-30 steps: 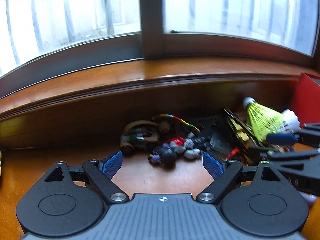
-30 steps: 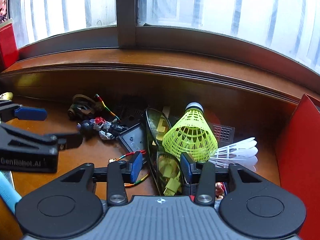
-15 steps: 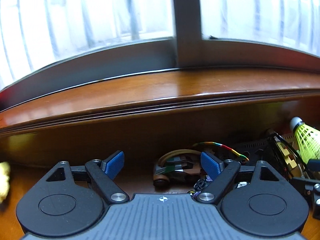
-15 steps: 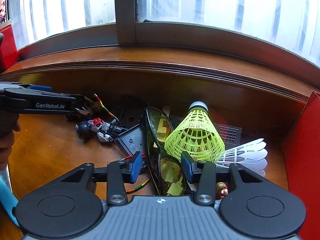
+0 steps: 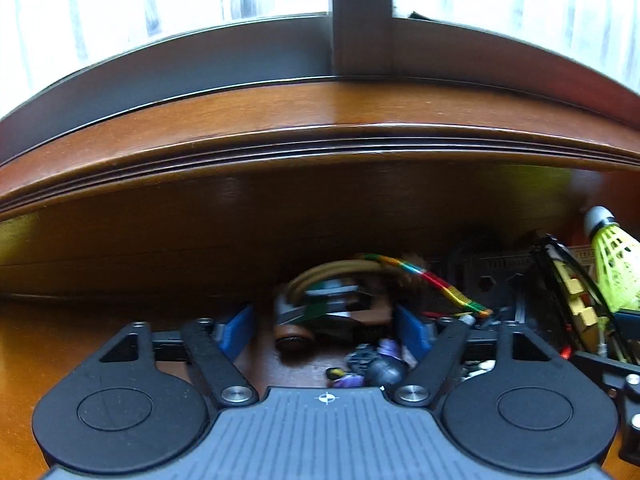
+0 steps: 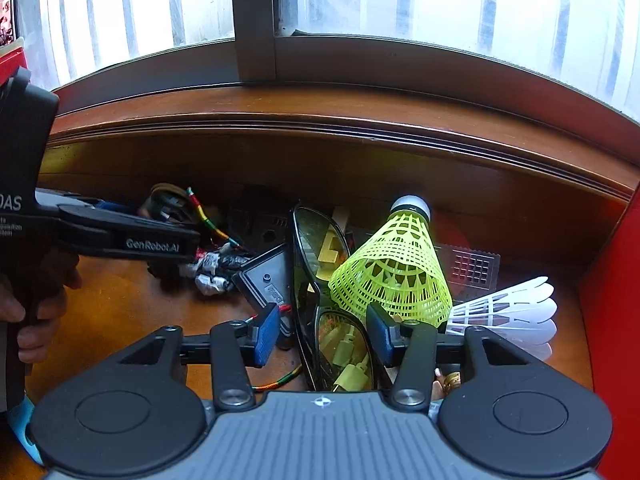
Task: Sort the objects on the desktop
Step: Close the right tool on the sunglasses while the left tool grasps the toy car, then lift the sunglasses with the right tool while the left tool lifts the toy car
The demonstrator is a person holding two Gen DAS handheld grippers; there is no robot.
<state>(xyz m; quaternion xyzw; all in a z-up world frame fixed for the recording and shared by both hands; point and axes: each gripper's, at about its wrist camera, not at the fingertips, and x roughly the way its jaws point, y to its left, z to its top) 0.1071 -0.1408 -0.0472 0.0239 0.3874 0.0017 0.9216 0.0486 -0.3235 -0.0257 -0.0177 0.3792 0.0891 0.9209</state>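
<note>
The brown tabletop (image 6: 120, 304) carries a clutter under the window. On the left claw (image 5: 324, 330) the arm reads "GenRobot.AI"; its jaws have just been closing around a toy car (image 5: 320, 312) – the right pad looks against it, the left pad just apart. The right claw (image 6: 322, 334), at 6 o'clock, stands half spread – jaws just opening – astride dark glasses (image 6: 320, 280), not pressing them. A yellow shuttlecock (image 6: 394, 264) leans at 2 o'clock.

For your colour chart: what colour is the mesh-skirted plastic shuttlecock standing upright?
Neon yellow-green skirt, white cap; clearest in the right wrist view.
</note>
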